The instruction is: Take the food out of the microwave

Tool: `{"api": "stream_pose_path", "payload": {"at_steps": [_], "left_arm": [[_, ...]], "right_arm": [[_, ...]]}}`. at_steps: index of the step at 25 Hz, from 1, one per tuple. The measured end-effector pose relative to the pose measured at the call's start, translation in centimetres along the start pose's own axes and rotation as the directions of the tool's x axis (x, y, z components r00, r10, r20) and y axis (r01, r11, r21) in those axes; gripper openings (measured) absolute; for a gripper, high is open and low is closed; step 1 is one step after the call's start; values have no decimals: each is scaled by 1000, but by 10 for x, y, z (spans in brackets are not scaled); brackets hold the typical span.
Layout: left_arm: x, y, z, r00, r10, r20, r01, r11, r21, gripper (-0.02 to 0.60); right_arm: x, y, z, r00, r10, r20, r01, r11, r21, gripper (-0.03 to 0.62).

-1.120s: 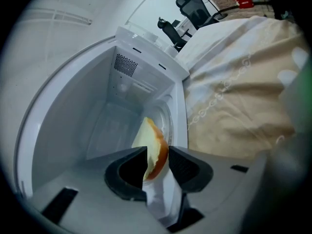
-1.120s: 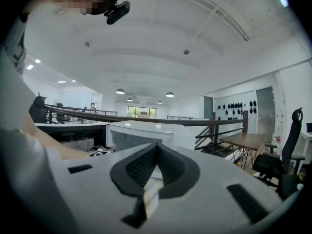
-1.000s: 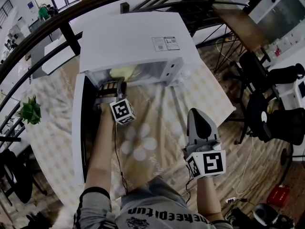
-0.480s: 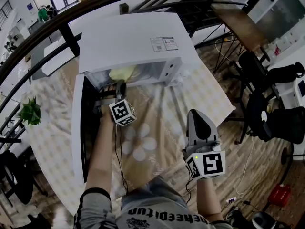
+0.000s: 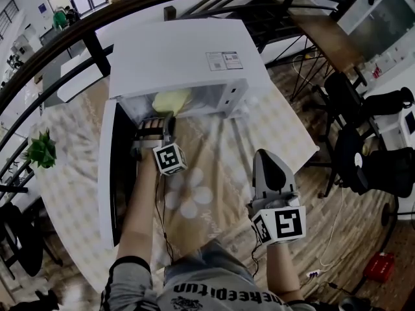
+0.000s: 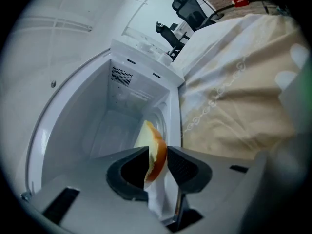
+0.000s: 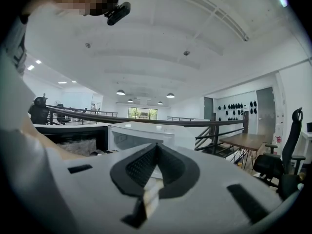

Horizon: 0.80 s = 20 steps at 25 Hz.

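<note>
The step in hand is the grasp of the food [image 6: 155, 147] at the mouth of the microwave [image 5: 181, 50], whose door [image 5: 107, 173] hangs open to the left. The left claw [image 6: 157, 156] reaches into the cavity; its jaws have just been opening a little, and the pale piece with an orange-brown crust stands between them. As far as I can see both pads touch it, so I judge the hold to be light, not firm. In the head view the food [image 5: 170, 100] is a yellowish shape inside the opening, just beyond the left claw [image 5: 159, 119]; it is not yet out. The right claw [image 7: 156, 147] has its jaws together with nothing in them; it waits over the cloth-covered surface [image 5: 214, 141], well apart from the microwave [image 6: 112, 111]. The next move, I think, calls for a firmer squeeze, then a straight pull back toward the person, so the piece passes the door frame and does not slip; after this it can go down on the surface.
</note>
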<state>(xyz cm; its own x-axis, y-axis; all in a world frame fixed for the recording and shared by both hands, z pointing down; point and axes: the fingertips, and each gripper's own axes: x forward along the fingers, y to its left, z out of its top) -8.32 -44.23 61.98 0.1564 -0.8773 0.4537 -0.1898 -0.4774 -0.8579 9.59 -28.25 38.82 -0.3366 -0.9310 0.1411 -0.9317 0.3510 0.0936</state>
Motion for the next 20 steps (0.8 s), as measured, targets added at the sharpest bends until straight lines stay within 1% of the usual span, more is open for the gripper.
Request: {"api": "stream_pose_path", "payload": {"at_steps": [2,3,6,7,8,13,20], "left_arm": [[3,4,-2,1000,7,-8,-7,1000,-2,156],[5,4,-4,1000,3,-13,-4,1000,-4,170],[10,2,-8,999,-11,-30,11,1000,9,169],[10,2,-8,1000,-8,-30,8,1000,10,159],[10,2,-7,1000,-4,-28,4,1000,6,118],[6,6,-3,1000,13,-17,-13,999,-29,101],[-12,15,4,999,41,9,-40,993,-114,81]], "right_arm": [[0,-1,-1,1000,-3,-1,3,1000,1,5],[0,-2,-1,1000,-4,-3,4,1000,2,5],[2,-3,-3,1000,-4,-5,4,1000,3,5],[2,-3,-3,1000,-4,-6,4,1000,2,5],[2,-4,-4,1000,-5,-7,5,1000,3,5],[3,-5,-4,1000,-5,-6,5,1000,6,5],[0,-3,3,1000,6,12,-6,1000,7,5]]}}
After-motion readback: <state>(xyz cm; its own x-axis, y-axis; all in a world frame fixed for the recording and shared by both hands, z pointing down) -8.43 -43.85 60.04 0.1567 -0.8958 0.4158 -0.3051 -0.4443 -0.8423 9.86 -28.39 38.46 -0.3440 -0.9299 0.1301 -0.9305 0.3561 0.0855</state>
